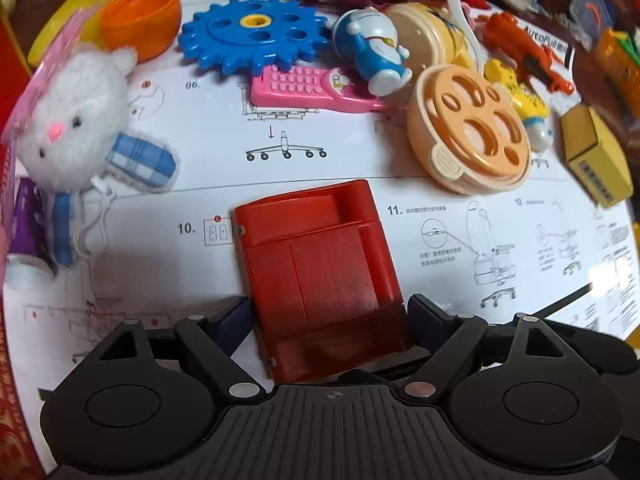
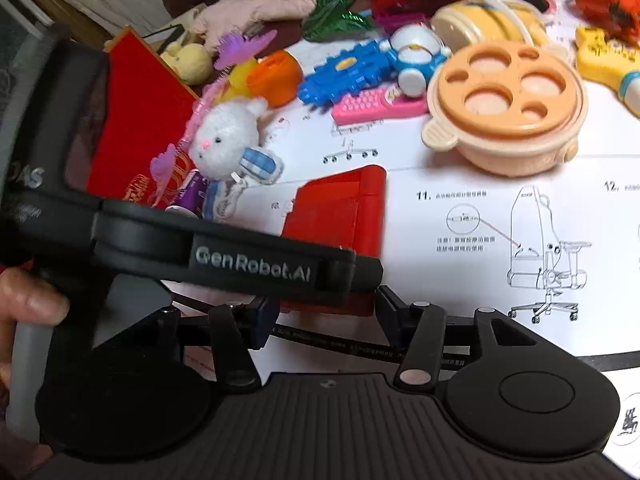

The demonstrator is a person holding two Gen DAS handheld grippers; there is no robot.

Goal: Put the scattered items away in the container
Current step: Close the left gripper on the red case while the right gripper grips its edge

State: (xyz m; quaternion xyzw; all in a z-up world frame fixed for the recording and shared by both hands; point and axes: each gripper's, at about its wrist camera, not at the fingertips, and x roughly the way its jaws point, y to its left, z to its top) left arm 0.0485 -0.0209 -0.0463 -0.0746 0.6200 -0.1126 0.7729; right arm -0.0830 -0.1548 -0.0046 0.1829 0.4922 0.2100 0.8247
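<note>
A flat red plastic piece (image 1: 320,264) lies on the white instruction sheet (image 1: 192,200). My left gripper (image 1: 326,308) points steeply down over its near end, and both pads sit against its long sides, jaws wide. From the right wrist view the left gripper's black body (image 2: 252,264) crosses in front and hides most of the red piece (image 2: 340,208). My right gripper (image 2: 326,308) sits behind it, fingers apart. A strip of red shows beyond the gap, and nothing is pressed between the pads. A red box (image 2: 140,120) stands at the left.
Toys crowd the far side of the sheet: a white plush rabbit (image 1: 76,120), blue gear (image 1: 252,36), pink toy phone (image 1: 308,88), blue-and-white figure (image 1: 372,48), peach round pot (image 1: 468,132) and yellow carton (image 1: 596,156). A hand (image 2: 28,300) grips the left tool.
</note>
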